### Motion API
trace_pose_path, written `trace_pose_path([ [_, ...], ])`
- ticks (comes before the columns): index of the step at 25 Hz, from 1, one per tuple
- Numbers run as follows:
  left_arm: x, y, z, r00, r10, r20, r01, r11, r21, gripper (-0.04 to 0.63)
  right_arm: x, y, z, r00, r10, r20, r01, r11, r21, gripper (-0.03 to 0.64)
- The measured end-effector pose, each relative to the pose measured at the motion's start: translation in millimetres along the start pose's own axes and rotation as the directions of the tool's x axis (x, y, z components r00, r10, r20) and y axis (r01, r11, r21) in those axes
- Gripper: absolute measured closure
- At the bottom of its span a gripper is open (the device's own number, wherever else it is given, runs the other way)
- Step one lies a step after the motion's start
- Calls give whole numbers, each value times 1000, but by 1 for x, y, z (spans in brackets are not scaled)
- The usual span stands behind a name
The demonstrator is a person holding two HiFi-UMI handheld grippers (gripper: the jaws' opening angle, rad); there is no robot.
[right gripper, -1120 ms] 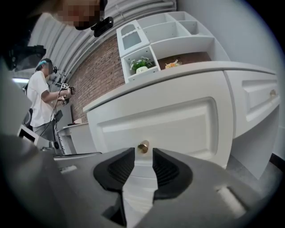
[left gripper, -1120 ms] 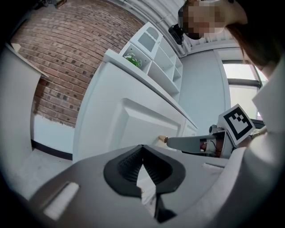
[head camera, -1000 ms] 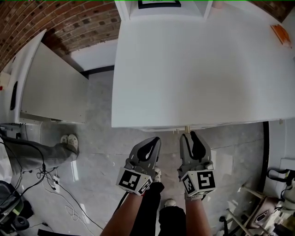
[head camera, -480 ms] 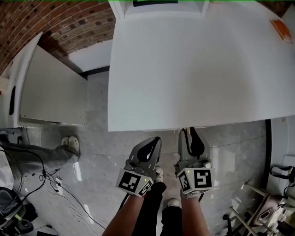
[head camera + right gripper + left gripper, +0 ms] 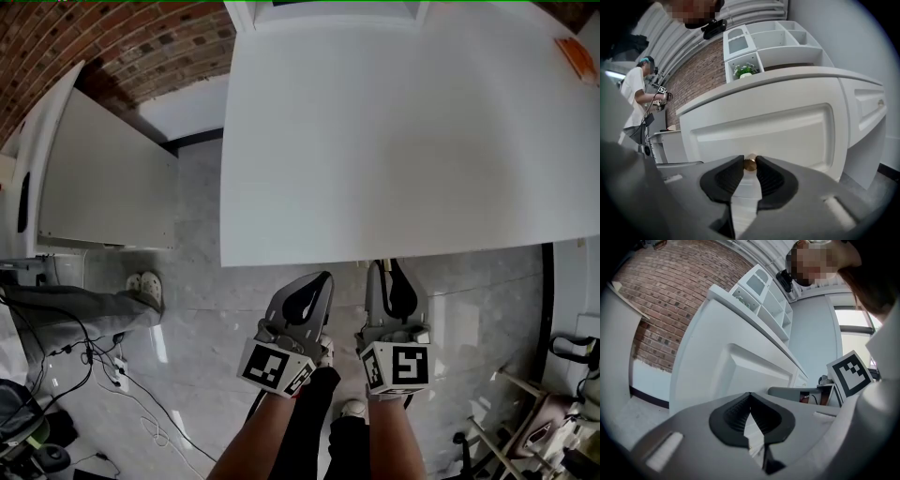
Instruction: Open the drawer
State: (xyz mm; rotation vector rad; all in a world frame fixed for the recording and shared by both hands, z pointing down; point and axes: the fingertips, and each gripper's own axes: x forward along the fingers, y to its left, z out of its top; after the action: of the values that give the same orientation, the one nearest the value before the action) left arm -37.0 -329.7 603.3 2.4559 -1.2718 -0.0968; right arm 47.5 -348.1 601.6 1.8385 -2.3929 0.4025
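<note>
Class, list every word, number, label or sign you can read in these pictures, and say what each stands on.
No text is readable anywhere.
Left cube: black-and-white squares only, no letters.
Right cube: squares only too.
Orange item on the white top: too small to read.

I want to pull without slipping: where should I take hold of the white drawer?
Take the small brass knob on the drawer front, coming straight from the front with one jaw on each side; the flat panel seems to offer no other hold.
</note>
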Motion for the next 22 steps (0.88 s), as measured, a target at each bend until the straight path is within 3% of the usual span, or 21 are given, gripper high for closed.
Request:
trace_pose_path([
  [16,-19,-14,4,1000,6,10,-6,1000,-2,592,-34,7,-8,1000,22,-18,-22,1000,-4,534],
  [22,-30,-23,-1,1000,14,4,-15,1000,28,592,-52,8,-13,1000,30,-7,-30,1000,4,534],
])
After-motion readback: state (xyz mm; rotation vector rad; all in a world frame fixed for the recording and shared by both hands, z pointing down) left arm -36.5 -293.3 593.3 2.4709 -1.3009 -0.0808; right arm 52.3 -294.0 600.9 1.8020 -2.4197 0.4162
